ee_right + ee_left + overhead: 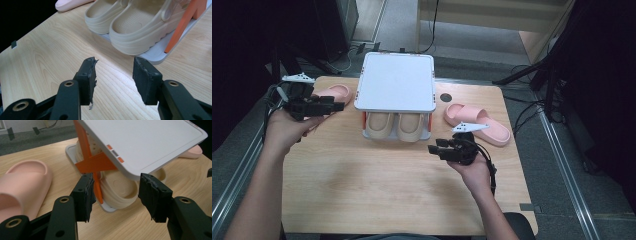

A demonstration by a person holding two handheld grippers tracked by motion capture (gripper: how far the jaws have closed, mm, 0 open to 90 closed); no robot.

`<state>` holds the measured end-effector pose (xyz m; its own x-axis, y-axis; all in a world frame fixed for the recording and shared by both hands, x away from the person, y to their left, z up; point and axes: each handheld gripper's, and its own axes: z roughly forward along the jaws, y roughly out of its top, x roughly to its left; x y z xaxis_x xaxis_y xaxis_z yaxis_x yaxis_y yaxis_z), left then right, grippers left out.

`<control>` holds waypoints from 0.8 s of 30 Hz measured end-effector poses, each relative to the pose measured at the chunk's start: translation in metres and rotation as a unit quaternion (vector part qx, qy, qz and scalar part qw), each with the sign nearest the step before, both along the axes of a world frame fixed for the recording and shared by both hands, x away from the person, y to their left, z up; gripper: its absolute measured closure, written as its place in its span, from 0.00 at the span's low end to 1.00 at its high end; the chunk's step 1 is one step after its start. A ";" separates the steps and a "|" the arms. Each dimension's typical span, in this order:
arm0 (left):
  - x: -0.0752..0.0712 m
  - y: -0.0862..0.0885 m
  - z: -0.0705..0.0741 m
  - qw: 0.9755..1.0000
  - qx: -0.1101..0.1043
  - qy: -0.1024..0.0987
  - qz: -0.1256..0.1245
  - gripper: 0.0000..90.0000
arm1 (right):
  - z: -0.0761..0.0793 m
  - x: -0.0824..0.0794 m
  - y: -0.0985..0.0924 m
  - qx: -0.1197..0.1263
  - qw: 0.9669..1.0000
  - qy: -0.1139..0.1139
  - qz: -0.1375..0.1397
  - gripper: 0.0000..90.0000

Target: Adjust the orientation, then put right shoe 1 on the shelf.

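A light wooden table fills the middle of the high view. At its upper centre stands a two-tier shoe rack with a flat white top shelf held up by orange cross-braces. On the rack's white lower tray sits a pair of beige rubber clogs, side by side under the top shelf, heels toward the bottom of the frame.

One pink foam slide sandal lies on the table at the upper left, just beside the rack. A second pink slide sandal lies at the right of the rack, angled toward the lower right.

The left gripper, held in the person's left hand, hovers at the left of the frame, close above the left sandal, pointing right toward the rack. In the left gripper view its jaws stand spread apart with nothing between them, aimed at the rack's near corner.

The right gripper, in the right hand, is right of centre, below the right sandal and pointing left. In the right gripper view its jaws are likewise spread and empty above bare wood, the clogs ahead in the upper frame.
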<state>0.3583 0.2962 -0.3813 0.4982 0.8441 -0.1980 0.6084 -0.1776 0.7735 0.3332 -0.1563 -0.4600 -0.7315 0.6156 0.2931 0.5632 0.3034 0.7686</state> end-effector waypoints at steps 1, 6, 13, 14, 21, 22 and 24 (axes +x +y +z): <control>0.000 0.002 -0.002 1.000 0.000 0.002 0.005 0.51 | 0.000 0.001 0.001 0.000 1.000 -0.002 0.002 0.60; 0.000 0.016 -0.010 1.000 0.013 -0.004 0.014 0.56 | -0.001 0.002 0.005 -0.007 1.000 -0.002 0.009 0.60; 0.006 0.033 -0.026 1.000 0.004 0.007 0.024 0.68 | -0.004 0.000 0.012 -0.019 1.000 0.002 0.017 0.60; 0.006 0.034 -0.028 1.000 0.003 0.003 0.026 0.69 | -0.005 0.000 0.013 -0.020 1.000 0.000 0.019 0.60; 0.014 0.047 -0.041 0.999 -0.004 0.015 0.040 0.84 | -0.007 -0.003 0.015 -0.025 0.999 0.004 0.020 0.59; 0.015 0.049 -0.043 0.999 0.000 0.019 0.041 0.86 | -0.007 -0.003 0.014 -0.025 1.000 0.004 0.018 0.59; 0.017 0.051 -0.048 0.999 0.008 0.023 0.042 0.91 | -0.006 -0.004 0.013 -0.024 1.000 0.004 0.015 0.59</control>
<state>0.3751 0.3472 -0.4294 0.4158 0.8861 -0.2048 0.6565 -0.1367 0.7418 0.3292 -0.1429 -0.4665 -0.7476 0.6070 0.2694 0.5591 0.3565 0.7485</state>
